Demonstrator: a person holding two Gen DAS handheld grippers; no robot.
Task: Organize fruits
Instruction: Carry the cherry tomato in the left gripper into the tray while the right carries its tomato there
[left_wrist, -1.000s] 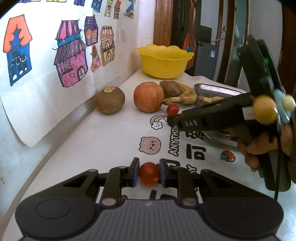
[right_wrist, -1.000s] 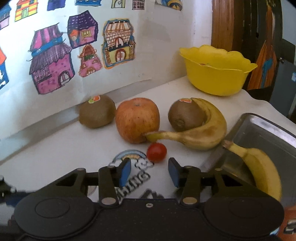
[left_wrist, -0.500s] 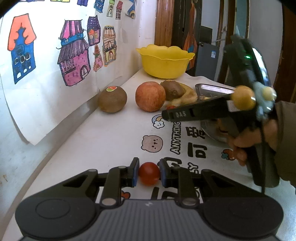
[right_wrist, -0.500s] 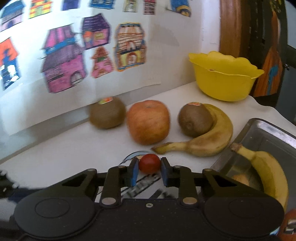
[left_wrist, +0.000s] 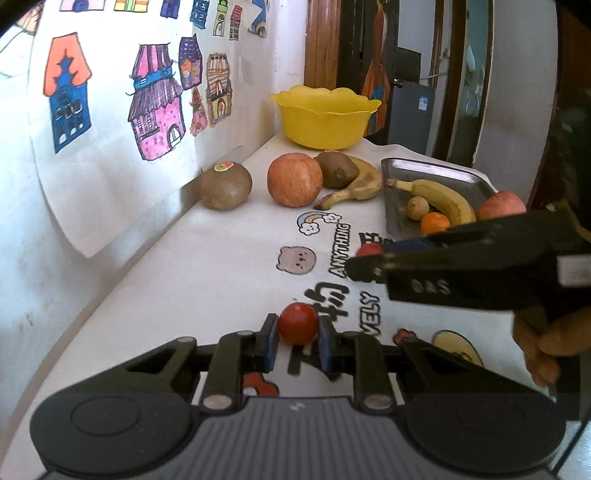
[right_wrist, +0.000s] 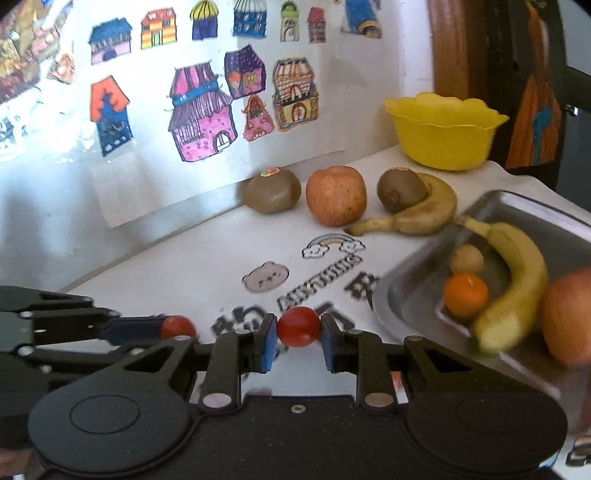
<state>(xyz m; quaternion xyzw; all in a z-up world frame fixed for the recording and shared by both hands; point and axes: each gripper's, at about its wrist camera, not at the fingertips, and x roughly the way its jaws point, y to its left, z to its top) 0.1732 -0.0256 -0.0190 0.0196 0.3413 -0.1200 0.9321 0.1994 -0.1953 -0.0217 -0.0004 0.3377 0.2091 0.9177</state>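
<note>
I see the tray's apple (right_wrist: 569, 314) cut by the right edge, its banana (right_wrist: 517, 280) blurred, table print (right_wrist: 325, 277) smeared.

Left claw (left_wrist: 297, 341) clamped; right claw (right_wrist: 298, 341) clamped, angled downward.

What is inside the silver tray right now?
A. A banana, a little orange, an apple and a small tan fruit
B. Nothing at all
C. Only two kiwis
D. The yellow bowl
A: the tray holds a banana, an orange, an apple and a small tan fruit; both kiwis lie outside it on the table.
</note>
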